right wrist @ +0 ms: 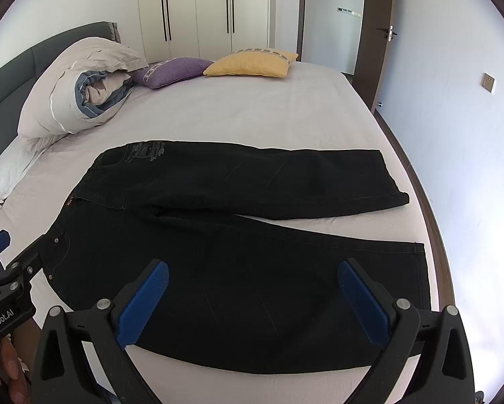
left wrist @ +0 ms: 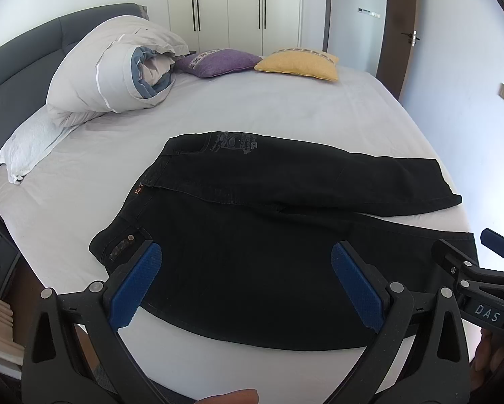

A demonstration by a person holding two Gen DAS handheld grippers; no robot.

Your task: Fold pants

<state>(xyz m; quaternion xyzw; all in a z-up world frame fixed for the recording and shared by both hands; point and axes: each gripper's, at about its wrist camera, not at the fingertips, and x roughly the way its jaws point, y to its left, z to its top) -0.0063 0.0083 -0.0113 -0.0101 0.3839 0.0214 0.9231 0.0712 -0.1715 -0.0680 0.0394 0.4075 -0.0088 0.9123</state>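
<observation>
1. Currently, the black denim pants [left wrist: 252, 235] lie flat on the bed sheet [left wrist: 268, 111], unfolded, legs apart in a narrow V, waistband toward the grey padded headboard [left wrist: 20, 64].
2. Left gripper [left wrist: 245, 282]: ribbed blue pads [left wrist: 137, 286] spread wide, holding nothing, above the near leg beside the waistband.
3. Right gripper [right wrist: 252, 299]: blue pads [right wrist: 363, 303] spread wide, holding nothing, above the near leg, farther from the headboard.
4. A rolled duvet [left wrist: 117, 67] lies against the headboard; purple cushion [left wrist: 218, 62] and yellow cushion [left wrist: 299, 64] sit beyond it.
</observation>
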